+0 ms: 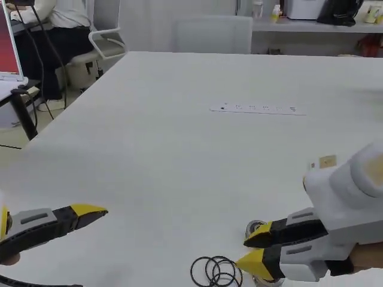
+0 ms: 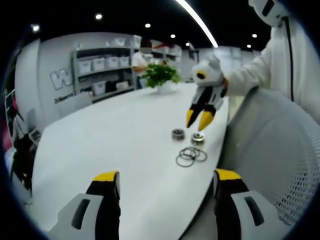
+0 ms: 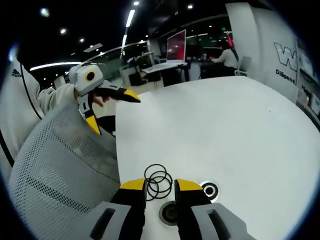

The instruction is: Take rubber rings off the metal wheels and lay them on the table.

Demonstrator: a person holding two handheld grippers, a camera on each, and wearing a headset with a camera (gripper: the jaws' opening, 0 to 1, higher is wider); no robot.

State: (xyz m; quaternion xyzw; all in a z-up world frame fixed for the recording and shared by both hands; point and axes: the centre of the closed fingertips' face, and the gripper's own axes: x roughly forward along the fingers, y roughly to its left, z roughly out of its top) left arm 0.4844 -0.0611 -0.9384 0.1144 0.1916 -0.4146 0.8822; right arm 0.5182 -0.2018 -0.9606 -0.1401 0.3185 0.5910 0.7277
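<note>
Long white table, flat white power strip at 12 o'clock. White swivel chair at 10 o'clock. Grey wall shelving, white bins; round ceiling spotlights overhead.

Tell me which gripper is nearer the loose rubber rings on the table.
Right. The right gripper sits just beside the rubber rings, by the metal wheels; the left gripper is far off to their other side, near the table edge.

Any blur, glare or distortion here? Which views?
Head view: right gripper is motion-blurred at its body, rubber rings are crisp. Left gripper view: fisheye bows the table edge, ceiling strip light is blown out. Right gripper view: same bowing, rings legible.
</note>
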